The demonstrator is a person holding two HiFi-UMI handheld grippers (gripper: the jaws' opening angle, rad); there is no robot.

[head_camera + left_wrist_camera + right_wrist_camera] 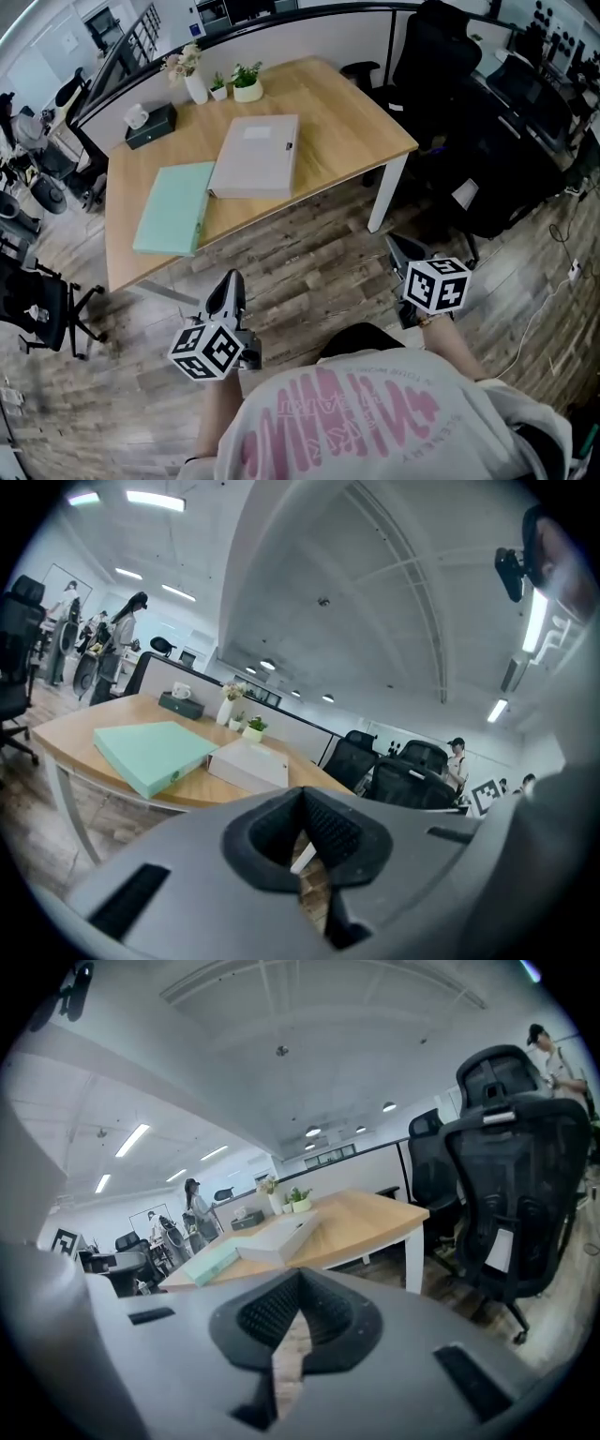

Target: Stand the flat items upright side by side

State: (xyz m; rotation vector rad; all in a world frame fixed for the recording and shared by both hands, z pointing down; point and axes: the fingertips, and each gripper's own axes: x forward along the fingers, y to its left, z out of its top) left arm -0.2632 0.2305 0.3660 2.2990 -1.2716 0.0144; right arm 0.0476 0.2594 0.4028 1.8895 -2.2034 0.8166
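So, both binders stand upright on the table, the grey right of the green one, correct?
Not upright: the head view shows both lying flat on the table, the grey binder right of the green binder.

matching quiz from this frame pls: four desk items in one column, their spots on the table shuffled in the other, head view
1. green binder
2. grey file box
3. black tissue box
4. white vase

A. far edge, beside the potted plants
B. lying flat, near left edge
C. far left corner
D. lying flat, middle of the table

Pairs: 1-B, 2-D, 3-C, 4-A
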